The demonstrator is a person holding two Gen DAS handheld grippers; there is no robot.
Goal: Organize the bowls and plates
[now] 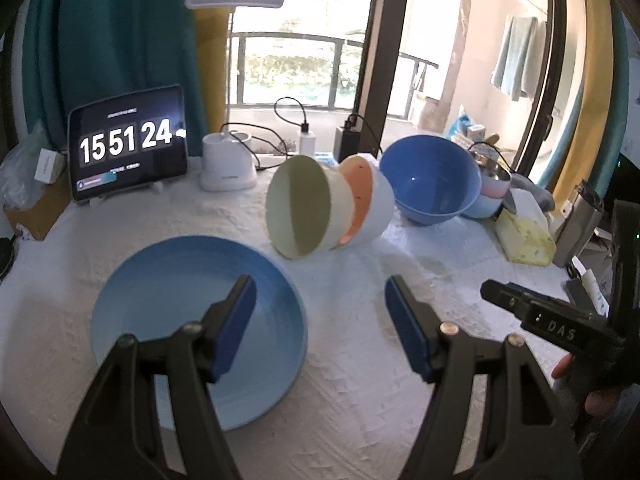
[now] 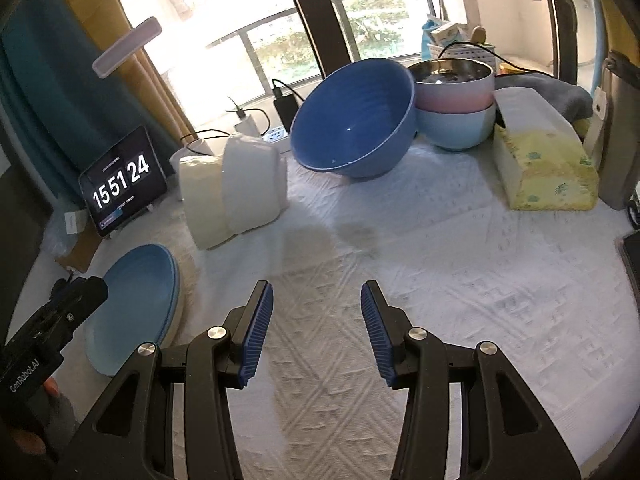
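**Both grippers empty above the cloth, dishes spread across the surface**

In the left wrist view the left gripper (image 1: 320, 320) fills the bottom of the frame with its fingers (image 1: 236, 320) spread and nothing between them. The left-hand finger overlaps the light blue plate (image 1: 168, 280), which lies flat on the white textured cloth (image 1: 360, 400) in the lower left; whether the finger touches the plate cannot be told. Just above frame centre a nested stack of small bowls (image 1: 324, 208) lies tipped on its side, mouths facing the lower left: a pale green one in front, a pink-lined one next, a pale blue-white one at the back. To the right of the stack, and close to it, stands the big blue bowl (image 1: 432, 184), tilted. A tablet showing a clock (image 1: 128, 148) stands at the left, with a white lamp base (image 1: 228, 164) beside it.

In the right wrist view the right gripper (image 2: 316, 332) sits at bottom centre, its fingers (image 2: 258, 332) spread over bare cloth and holding nothing. The big blue bowl is in the upper middle of this frame, leaning against a stack of a pink bowl on a pale blue bowl (image 2: 456, 112). A yellow tissue pack (image 2: 548, 168) lies at the right.
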